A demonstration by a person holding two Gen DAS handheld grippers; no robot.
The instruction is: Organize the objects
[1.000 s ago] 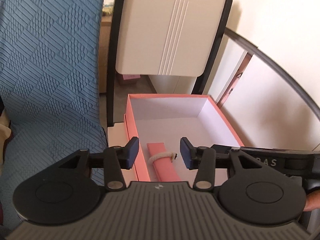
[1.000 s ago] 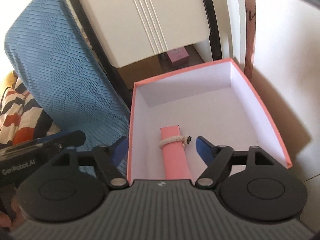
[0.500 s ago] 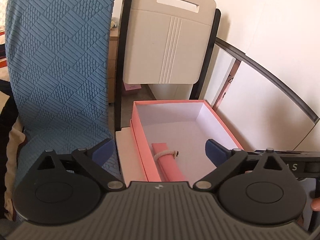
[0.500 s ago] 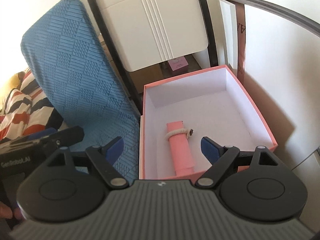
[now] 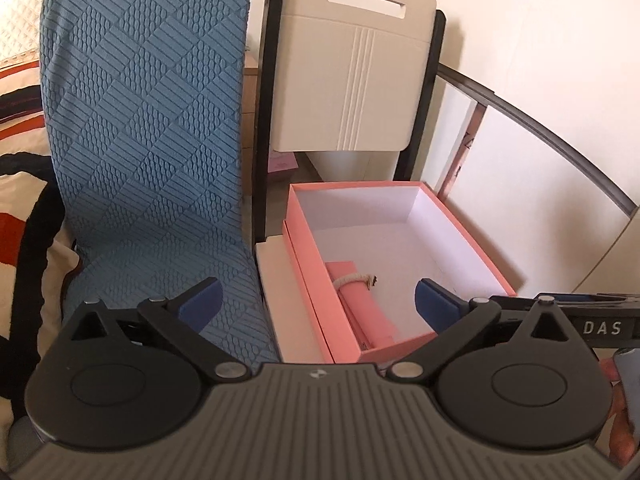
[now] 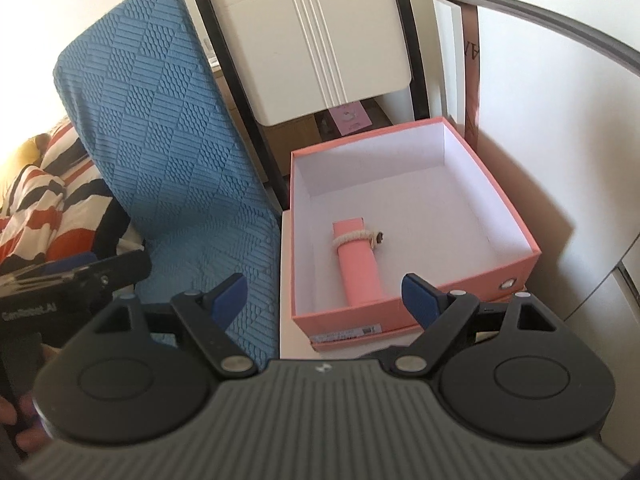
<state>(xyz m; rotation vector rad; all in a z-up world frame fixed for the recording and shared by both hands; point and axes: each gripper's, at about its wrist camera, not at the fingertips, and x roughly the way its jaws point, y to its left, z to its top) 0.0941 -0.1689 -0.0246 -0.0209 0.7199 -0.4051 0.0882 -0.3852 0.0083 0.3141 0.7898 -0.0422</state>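
Note:
An open pink box (image 5: 468, 236) with a white inside stands on a white surface. In it lies a pink rolled cloth (image 5: 360, 308) tied with a cream cord, near the box's left wall. My left gripper (image 5: 316, 298) hangs in front of and above the box, jaws spread wide, nothing between them. From the right wrist view the same box (image 6: 500, 188) and roll (image 6: 356, 268) show lower down. My right gripper (image 6: 324, 294) is open and empty too, short of the box's near wall. The roll touches neither gripper.
A chair with a blue textured cover (image 5: 152, 140) stands left of the box. A cream folding chair back (image 5: 352, 80) leans behind it. A striped blanket (image 5: 24, 200) lies far left. A white panel with a curved grey frame (image 5: 540, 180) rises on the right.
Both grippers have drawn back and up from the box. The left jaws went from half open around the roll to wide open. The roll stays lying in the box.

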